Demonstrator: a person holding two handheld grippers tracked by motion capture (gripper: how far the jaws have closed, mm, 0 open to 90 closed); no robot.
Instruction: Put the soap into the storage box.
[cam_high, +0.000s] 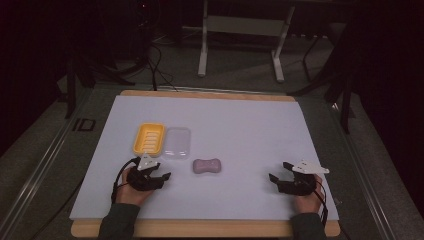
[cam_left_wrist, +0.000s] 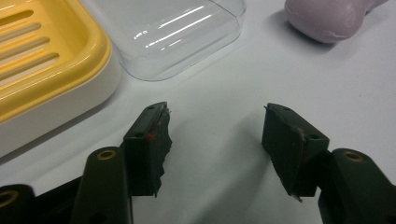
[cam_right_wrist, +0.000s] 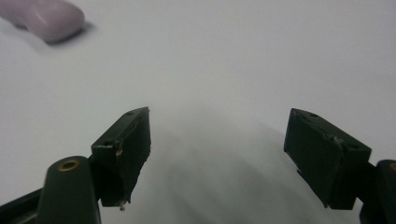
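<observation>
A yellow soap dish (cam_high: 149, 138) (cam_left_wrist: 37, 60) lies on the white table sheet, with its clear lid (cam_high: 178, 142) (cam_left_wrist: 173, 32) right beside it. A mauve, waisted bar of soap (cam_high: 207, 166) (cam_left_wrist: 331, 18) (cam_right_wrist: 44, 18) rests a little nearer and to the right. My left gripper (cam_high: 159, 172) (cam_left_wrist: 217, 123) sits on the sheet just in front of the dish and lid, jaws open with nothing between them. My right gripper (cam_high: 280, 171) (cam_right_wrist: 219, 128) rests near the front right of the sheet, wide open over bare surface, the soap well off to its left.
The white sheet (cam_high: 240, 130) covers a wooden table (cam_high: 210, 229) whose edge shows at the front and back. Beyond the table stand a white frame's legs (cam_high: 202, 55) and loose cables (cam_high: 157, 65) on a dark floor.
</observation>
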